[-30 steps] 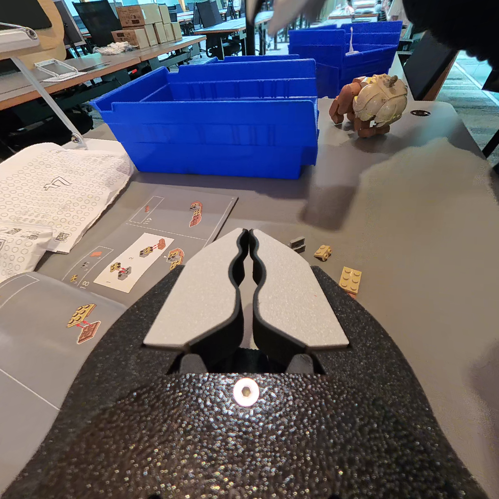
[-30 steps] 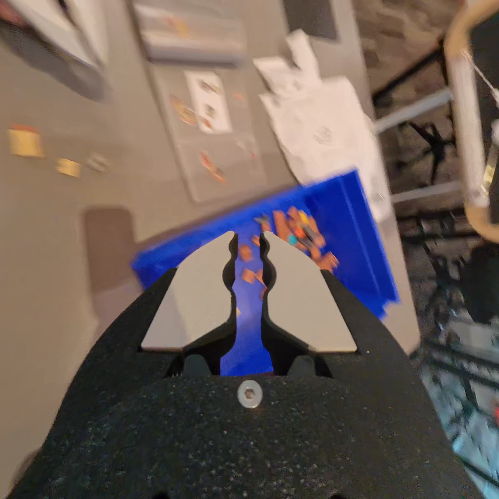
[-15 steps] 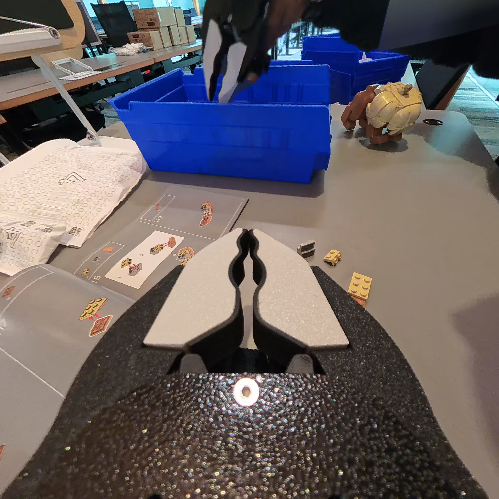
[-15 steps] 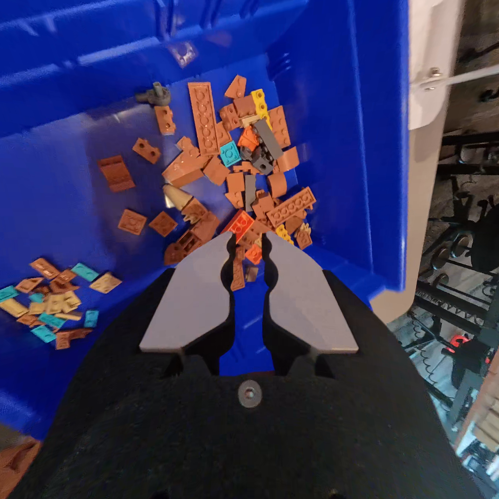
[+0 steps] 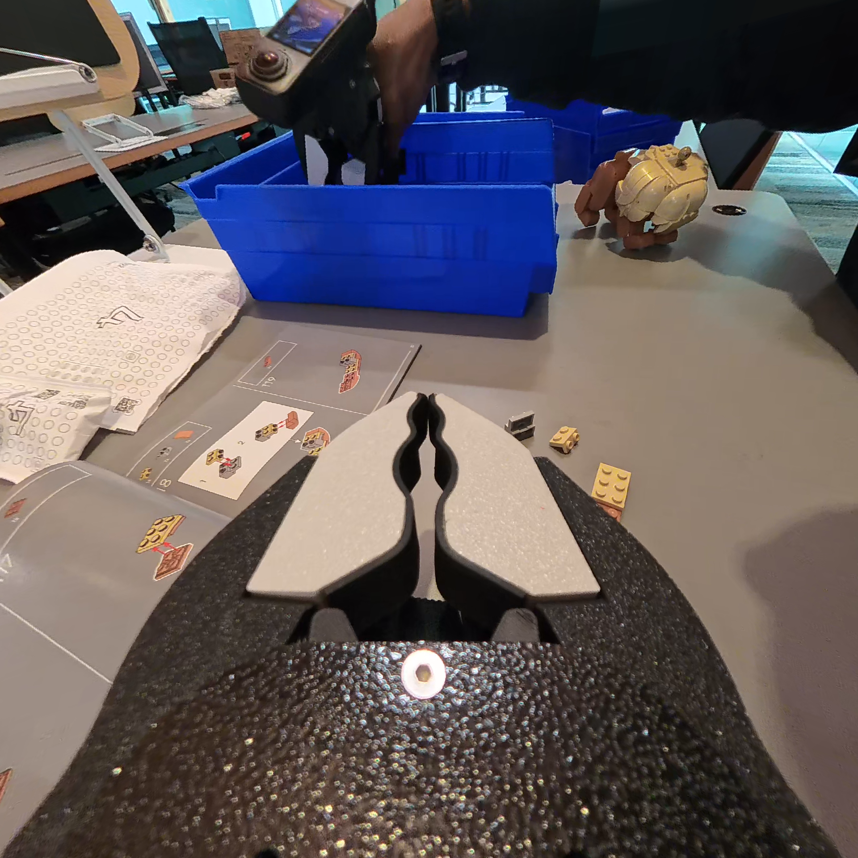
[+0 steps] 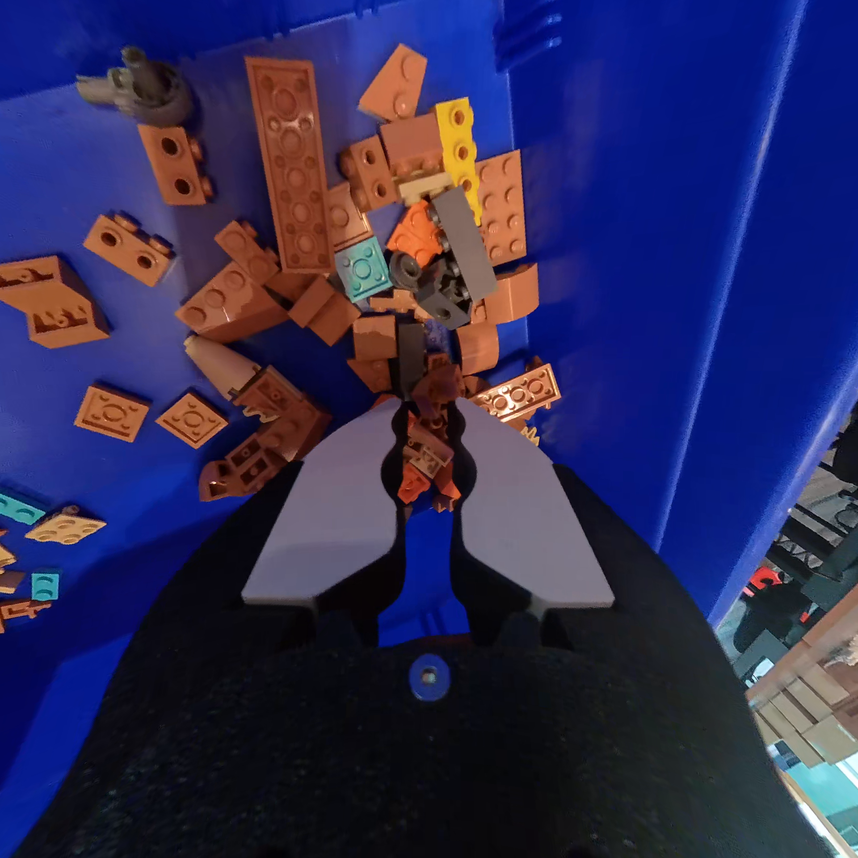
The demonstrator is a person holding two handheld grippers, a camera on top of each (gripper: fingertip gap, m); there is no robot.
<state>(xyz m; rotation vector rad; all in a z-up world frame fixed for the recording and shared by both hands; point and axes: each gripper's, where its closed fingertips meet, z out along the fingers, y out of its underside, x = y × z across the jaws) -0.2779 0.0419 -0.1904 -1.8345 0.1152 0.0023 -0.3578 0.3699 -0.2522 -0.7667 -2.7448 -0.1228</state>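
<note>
At the left lay white paper bags (image 5: 107, 320), then an open booklet (image 5: 297, 399). The left gripper (image 5: 427, 399) hung over the booklet's edge with its tips shut on nothing. Just to its right on the table (image 5: 673, 371) lay a grey bit (image 5: 521, 425), a small tan bit (image 5: 564, 438) and a tan plate (image 5: 612, 484).

Behind stood the blue bin (image 5: 380, 250), with the right gripper (image 6: 429, 401) plunged into it. Its jaws were narrow, right over a heap of bricks (image 6: 418, 223) by the bin's right wall. The heap was mostly brown, with yellow, orange, teal and dark grey. A small brown brick (image 6: 436, 385) sat at the tips, though I couldn't tell whether they pinched it. Teal and tan bits (image 6: 46, 524) were scattered at the bin's left. Far right stood a tan-and-brown model (image 5: 650, 195).
</note>
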